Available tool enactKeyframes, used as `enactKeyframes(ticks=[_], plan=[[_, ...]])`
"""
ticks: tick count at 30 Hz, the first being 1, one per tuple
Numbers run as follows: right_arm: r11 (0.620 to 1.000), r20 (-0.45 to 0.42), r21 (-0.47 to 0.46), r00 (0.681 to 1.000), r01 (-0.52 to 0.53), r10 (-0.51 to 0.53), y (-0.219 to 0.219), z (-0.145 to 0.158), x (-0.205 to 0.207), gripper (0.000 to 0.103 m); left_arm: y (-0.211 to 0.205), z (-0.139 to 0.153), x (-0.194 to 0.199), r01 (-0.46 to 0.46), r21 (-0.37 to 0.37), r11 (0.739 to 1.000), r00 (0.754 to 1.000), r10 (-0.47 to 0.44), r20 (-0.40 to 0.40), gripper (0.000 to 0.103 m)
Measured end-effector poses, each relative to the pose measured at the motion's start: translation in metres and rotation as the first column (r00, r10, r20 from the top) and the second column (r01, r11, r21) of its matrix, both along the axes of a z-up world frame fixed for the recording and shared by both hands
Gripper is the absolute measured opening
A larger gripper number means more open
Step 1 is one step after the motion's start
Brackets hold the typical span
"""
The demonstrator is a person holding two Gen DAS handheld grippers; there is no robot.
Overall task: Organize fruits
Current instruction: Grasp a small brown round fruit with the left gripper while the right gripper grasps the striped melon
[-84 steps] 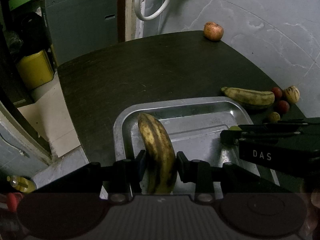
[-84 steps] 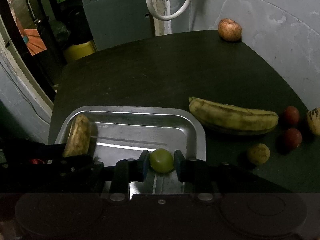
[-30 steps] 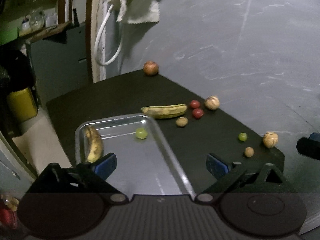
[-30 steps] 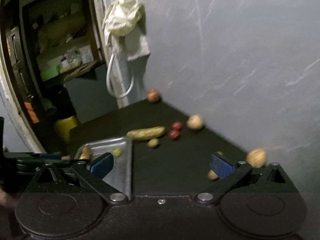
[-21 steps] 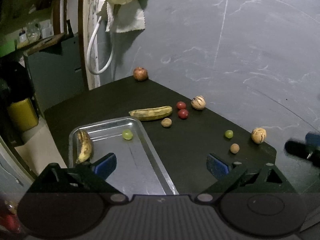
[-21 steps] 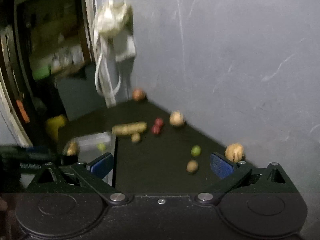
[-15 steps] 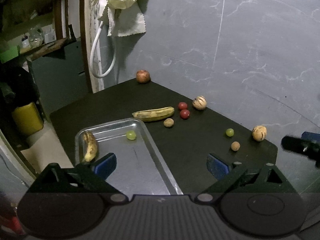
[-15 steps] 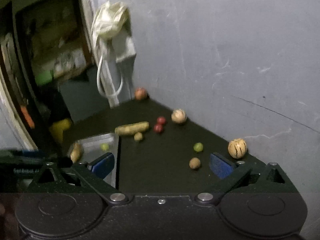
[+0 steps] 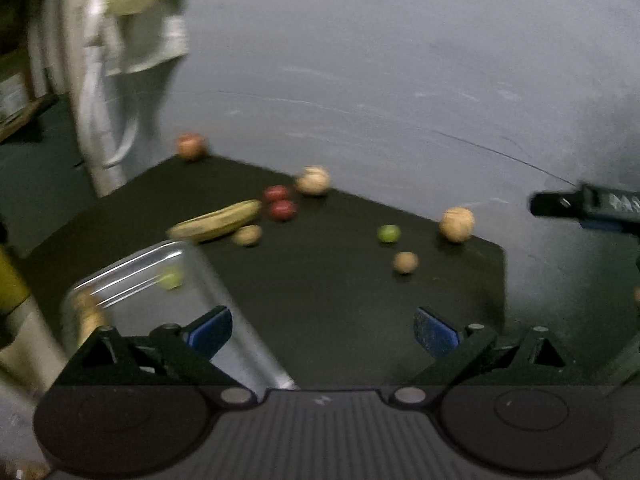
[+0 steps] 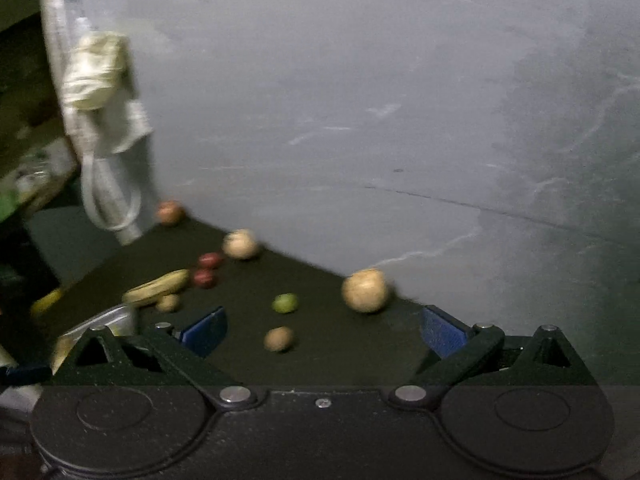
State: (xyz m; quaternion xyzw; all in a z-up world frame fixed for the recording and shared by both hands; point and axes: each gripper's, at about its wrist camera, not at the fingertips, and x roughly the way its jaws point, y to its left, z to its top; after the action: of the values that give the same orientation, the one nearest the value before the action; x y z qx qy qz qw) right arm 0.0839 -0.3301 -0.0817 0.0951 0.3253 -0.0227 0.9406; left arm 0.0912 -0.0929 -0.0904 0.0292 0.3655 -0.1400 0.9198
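Observation:
A metal tray on the dark table holds a banana and a green fruit. On the table lie a second banana, two red fruits, a green fruit, small brown fruits and striped round fruits. My left gripper is open and empty, above the table's near side. My right gripper is open and empty, with the green fruit, a brown fruit and a striped fruit ahead of it.
A grey wall backs the table. A pomegranate sits at the far corner. A white hose and cloth hang at the left. The right gripper's tip shows at the right edge of the left wrist view.
Both grippers let go of the banana and the green fruit in the tray, opened, and drew back and up. Both views have since swung right towards the fruits near the wall.

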Motion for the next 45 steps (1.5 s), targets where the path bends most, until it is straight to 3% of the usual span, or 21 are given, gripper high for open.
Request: enactKeyframes(ticks=[6, 10, 15, 25, 35, 37, 45], plan=[[0.996, -0.046, -0.043, 0.996, 0.077, -0.079, -0.018, -0.023, 0.039, 0.097, -0.060, -0.039, 0.042, 0.160, 0.011, 0.987, 0.987, -0.160, 0.011, 0.091], [0.994, -0.093, -0.055, 0.991, 0.092, -0.097, -0.019, -0.043, 0.066, 0.089, -0.087, -0.061, 0.077, 0.193, 0.013, 0.981, 0.981, -0.193, -0.002, 0.082], [0.994, -0.130, -0.045, 0.985, 0.104, -0.109, -0.020, -0.062, 0.087, 0.088, -0.105, -0.083, 0.103, 0.238, 0.037, 0.971, 0.971, -0.238, -0.013, 0.075], [0.995, -0.173, -0.070, 0.981, 0.075, -0.086, -0.011, -0.087, 0.116, 0.086, -0.124, -0.113, 0.127, 0.277, 0.084, 0.957, 0.961, -0.274, -0.051, 0.057], [0.994, -0.190, -0.087, 0.979, 0.060, -0.075, -0.007, -0.096, 0.128, 0.086, -0.128, -0.122, 0.138, 0.280, 0.088, 0.956, 0.959, -0.274, -0.071, 0.042], [0.994, -0.191, -0.092, 0.979, 0.058, -0.075, -0.007, -0.096, 0.130, 0.086, -0.130, -0.122, 0.138, 0.286, 0.091, 0.954, 0.957, -0.280, -0.071, 0.029], [0.994, -0.203, -0.100, 0.977, 0.050, -0.069, -0.007, -0.105, 0.144, 0.078, -0.123, -0.121, 0.137, 0.272, 0.093, 0.958, 0.961, -0.266, -0.070, 0.028]])
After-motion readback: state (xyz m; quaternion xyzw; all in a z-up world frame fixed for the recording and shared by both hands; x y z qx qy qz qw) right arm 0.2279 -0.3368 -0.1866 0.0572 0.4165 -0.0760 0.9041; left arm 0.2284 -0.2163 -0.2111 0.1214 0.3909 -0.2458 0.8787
